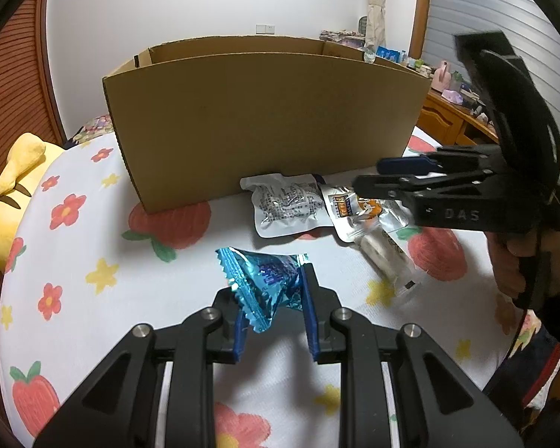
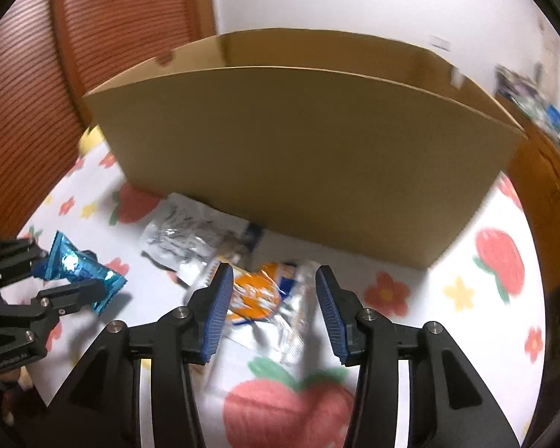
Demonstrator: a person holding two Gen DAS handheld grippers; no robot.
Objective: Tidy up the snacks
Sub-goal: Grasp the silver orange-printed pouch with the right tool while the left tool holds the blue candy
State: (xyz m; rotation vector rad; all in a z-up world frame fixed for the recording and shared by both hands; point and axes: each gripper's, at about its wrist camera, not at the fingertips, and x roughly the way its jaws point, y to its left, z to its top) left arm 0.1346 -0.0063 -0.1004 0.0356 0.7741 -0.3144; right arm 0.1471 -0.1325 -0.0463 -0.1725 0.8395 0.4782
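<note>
Left tongs (image 1: 270, 298) are pinching a shiny blue snack packet (image 1: 263, 283) between their blue pads, holding it up off the strawberry-print sheet (image 1: 156, 298). Right tongs (image 2: 270, 306) are spread wide, hanging right over an orange-and-silver packet (image 2: 257, 298) that sits between the two fingers, though I can't tell if they touch it since that view is pretty blurry. Just past that one, toward the box, lies a silver pouch (image 1: 285, 205) with tiny print, and a long clear-wrapped pale snack (image 1: 382, 252) sits beside them. Straight ahead of both tongs stands an open cardboard box (image 1: 265, 123). Off to the left of the left tongs is a yellow plush toy (image 1: 15, 194).
</note>
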